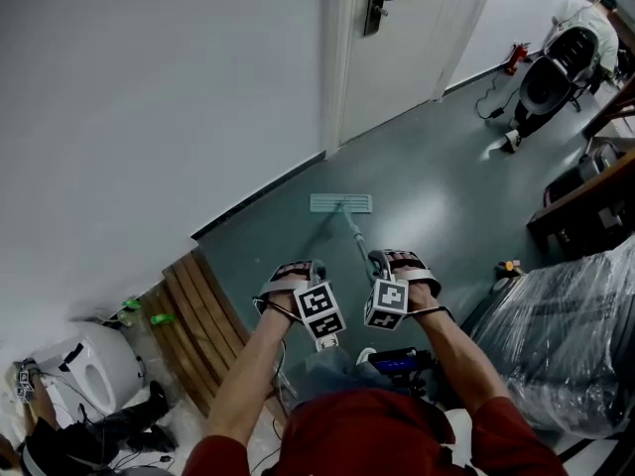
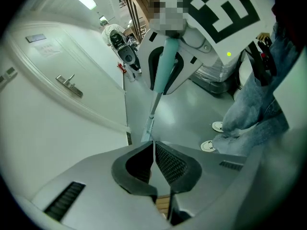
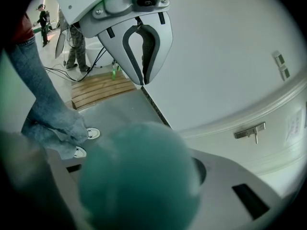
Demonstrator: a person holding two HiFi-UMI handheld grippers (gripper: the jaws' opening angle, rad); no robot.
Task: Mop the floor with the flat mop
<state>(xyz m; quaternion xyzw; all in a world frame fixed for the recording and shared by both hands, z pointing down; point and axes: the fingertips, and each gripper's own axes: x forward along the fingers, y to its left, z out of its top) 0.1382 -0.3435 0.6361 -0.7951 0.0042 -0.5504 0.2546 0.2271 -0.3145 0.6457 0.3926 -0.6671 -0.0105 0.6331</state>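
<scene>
The flat mop's pale teal head (image 1: 340, 203) lies on the grey-green floor (image 1: 437, 186) close to the wall's dark skirting. Its teal handle (image 1: 355, 234) slants back to my right gripper (image 1: 383, 262), which is shut on it. In the left gripper view the handle (image 2: 163, 71) runs down between the right gripper's jaws to the mop head (image 2: 146, 133). My left gripper (image 1: 301, 269) hovers beside the handle, apart from it. Its pads (image 2: 168, 162) meet with nothing between them. In the right gripper view the blurred handle (image 3: 139, 176) hides the right jaws, and the left gripper (image 3: 142, 56) shows shut.
A wooden slat board (image 1: 203, 320) lies by the wall at my left, with a green bottle (image 1: 159, 317) and a white appliance (image 1: 89, 365) beyond. A closed door (image 1: 397, 38) is ahead. A plastic-wrapped bulk (image 1: 571, 335) and wooden furniture (image 1: 585, 201) stand at right.
</scene>
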